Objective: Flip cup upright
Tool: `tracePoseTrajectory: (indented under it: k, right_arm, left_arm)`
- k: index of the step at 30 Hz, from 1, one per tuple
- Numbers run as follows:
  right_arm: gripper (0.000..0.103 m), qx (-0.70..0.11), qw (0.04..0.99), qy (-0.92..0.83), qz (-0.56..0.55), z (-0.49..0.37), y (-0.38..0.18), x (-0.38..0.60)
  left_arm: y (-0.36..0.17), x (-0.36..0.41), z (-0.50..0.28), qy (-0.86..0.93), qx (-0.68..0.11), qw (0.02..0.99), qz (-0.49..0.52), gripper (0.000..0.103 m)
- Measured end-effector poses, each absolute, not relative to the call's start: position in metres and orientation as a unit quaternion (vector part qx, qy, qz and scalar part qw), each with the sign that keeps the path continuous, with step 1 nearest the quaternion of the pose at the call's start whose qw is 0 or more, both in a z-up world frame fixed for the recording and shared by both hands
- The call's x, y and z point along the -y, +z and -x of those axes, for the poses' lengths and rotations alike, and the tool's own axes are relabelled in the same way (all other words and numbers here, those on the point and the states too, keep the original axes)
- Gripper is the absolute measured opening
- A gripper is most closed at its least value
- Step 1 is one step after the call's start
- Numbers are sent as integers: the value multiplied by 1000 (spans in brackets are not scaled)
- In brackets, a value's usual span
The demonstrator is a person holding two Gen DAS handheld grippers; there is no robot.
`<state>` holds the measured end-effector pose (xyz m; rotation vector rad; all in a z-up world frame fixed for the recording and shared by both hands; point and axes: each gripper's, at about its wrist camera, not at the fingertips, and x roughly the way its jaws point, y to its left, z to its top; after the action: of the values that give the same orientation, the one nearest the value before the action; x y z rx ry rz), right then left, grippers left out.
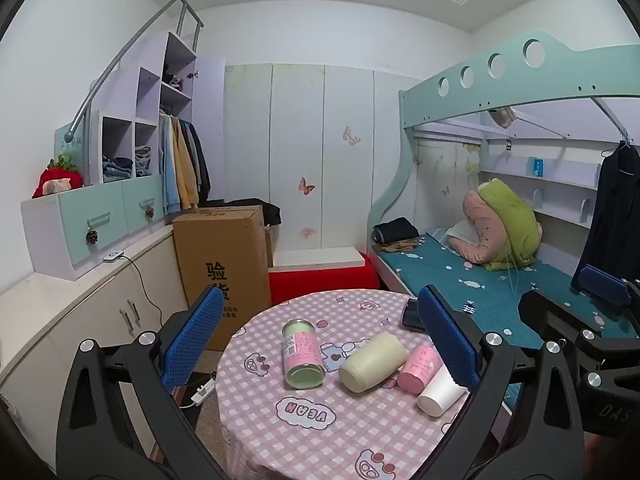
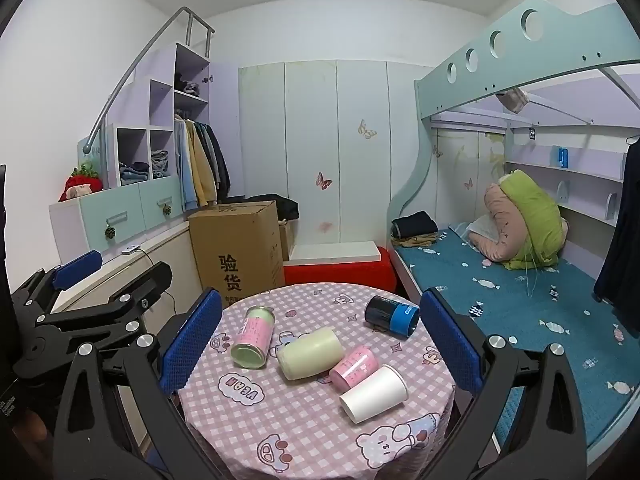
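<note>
Left gripper (image 1: pixel 320 336), black-framed with blue dimpled pads, spread wide and holding nothing, raised above the near edge of a round table (image 1: pixel 320 440) draped in a pink-and-white checked cloth with cartoon bears. Right gripper (image 2: pixel 320 336) of the same build, likewise gaping wide and empty, poised over the same table from a spot slightly further right.

Between the left gripper's fingers, all lying on their sides: a pale green cylindrical can with a pink label (image 1: pixel 302 354) nearest the left pad, base toward the camera; a cream-coloured plastic cup (image 1: pixel 372 362) about midway; a small pink cup with printed text (image 1: pixel 420 368) just beside the right pad; and a white paper cup (image 1: pixel 438 392) partly hidden behind that right pad, mouth pointing down and left.

Between the right gripper's fingers, the same row seen more centrally: green can (image 2: pixel 254 338) toward the left pad, cream cup (image 2: pixel 310 354) in the middle, pink cup (image 2: pixel 354 368) touching it on the right, white paper cup (image 2: pixel 374 394) nearest the camera and right of centre, tipped over with the open mouth facing near-left. Beyond these, close to the right pad, a dark navy cylinder with a blue band (image 2: pixel 392 316), also on its side.

Past the table: a brown cardboard box (image 2: pixel 236 254) with black printed characters ahead and left, and a lower bunk bed (image 2: pixel 520 300) with a teal patterned cover off to the right.
</note>
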<state>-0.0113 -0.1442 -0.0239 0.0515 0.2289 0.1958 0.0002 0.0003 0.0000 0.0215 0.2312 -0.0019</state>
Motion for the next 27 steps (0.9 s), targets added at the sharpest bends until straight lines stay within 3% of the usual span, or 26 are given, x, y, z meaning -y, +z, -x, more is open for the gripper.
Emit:
tracePoseTrajectory:
  k: [27]
  right_arm:
    - [96, -125, 987, 98, -30, 3, -29, 144]
  left_arm:
    - [-4, 0, -5, -2, -121, 993, -15, 98]
